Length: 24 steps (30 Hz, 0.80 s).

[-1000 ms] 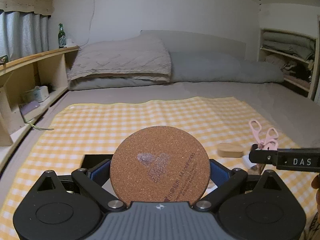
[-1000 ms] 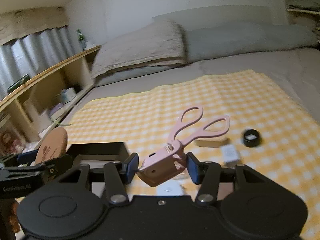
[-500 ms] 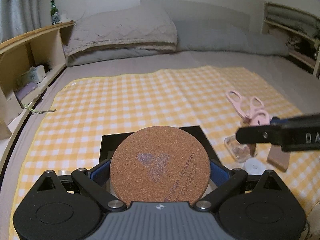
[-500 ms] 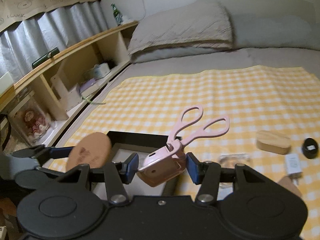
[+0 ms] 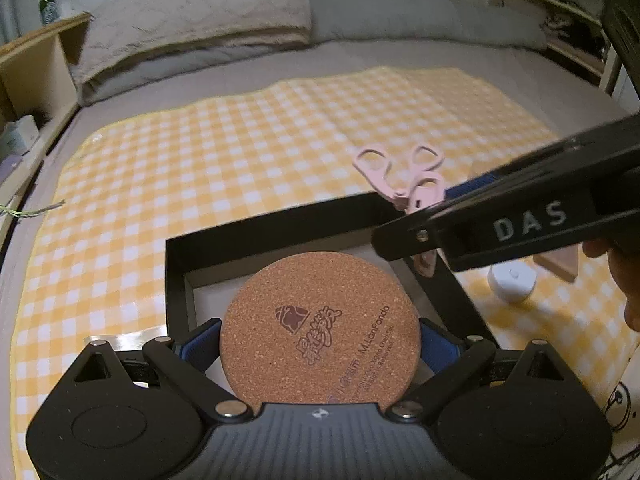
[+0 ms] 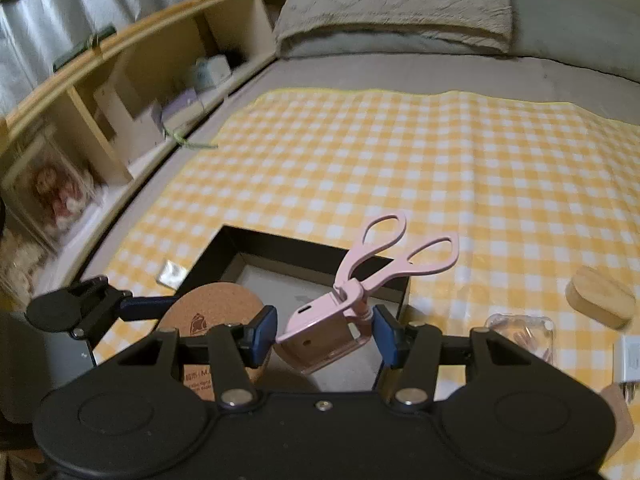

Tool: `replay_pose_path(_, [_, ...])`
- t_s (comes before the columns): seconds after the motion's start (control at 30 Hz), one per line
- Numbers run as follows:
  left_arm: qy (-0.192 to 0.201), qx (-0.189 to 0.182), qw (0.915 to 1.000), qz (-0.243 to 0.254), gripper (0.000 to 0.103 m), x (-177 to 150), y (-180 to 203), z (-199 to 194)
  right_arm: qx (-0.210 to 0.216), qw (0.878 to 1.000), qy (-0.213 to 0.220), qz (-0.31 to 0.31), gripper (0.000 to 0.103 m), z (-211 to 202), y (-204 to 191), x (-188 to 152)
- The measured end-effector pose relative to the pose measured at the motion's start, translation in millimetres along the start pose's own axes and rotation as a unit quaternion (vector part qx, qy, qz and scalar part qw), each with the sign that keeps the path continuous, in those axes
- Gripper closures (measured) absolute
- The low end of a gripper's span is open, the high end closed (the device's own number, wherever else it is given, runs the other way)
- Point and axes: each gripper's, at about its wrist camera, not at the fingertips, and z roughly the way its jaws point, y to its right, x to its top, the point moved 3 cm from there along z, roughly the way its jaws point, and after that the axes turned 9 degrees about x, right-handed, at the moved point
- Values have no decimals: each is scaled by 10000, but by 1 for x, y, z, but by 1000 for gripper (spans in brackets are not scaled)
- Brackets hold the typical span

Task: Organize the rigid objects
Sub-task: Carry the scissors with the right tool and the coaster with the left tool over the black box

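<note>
Your left gripper (image 5: 320, 344) clamps the cork coaster (image 5: 320, 328) and your right gripper (image 6: 325, 334) clamps the pink eyelash curler (image 6: 360, 280), both over the black box (image 6: 304, 250). Nothing lies inside it yet, and the wooden block (image 6: 600, 296), clear case (image 6: 524, 330) and white charger (image 6: 630, 360) remain on the cloth (image 6: 440, 152).

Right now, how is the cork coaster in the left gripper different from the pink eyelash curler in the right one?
The cork coaster is a flat brown disc with a printed logo; the pink eyelash curler is a plain hinged tool with two loop handles. The coaster fills the left gripper, jaws wide on its rim; the curler sits in the right gripper by its head, handles sticking out. Both are clamped and held over the black box.
</note>
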Motion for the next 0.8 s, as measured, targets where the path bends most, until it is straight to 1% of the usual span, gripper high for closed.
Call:
replay_pose_path(0.23, [-373, 35, 9978, 550, 4, -1, 3, 14, -126, 9985, -482, -238, 50, 28, -2, 5])
replay_pose_path(0.37, [-539, 88, 9964, 650, 4, 0, -3, 21, -190, 9968, -713, -300, 50, 41, 1, 5])
replay_pose_path(0.53, [-655, 141, 9949, 754, 4, -1, -6, 31, -225, 9953, -822, -456, 50, 54, -2, 5])
replay_pose_path(0.77, [-708, 64, 9940, 827, 4, -5, -6, 35, -89, 9925, -1063, -594, 50, 60, -6, -1])
replay_pose_path(0.8, [-713, 65, 9938, 849, 4, -5, -6, 35, -95, 9920, -1105, -610, 56, 61, -6, -2])
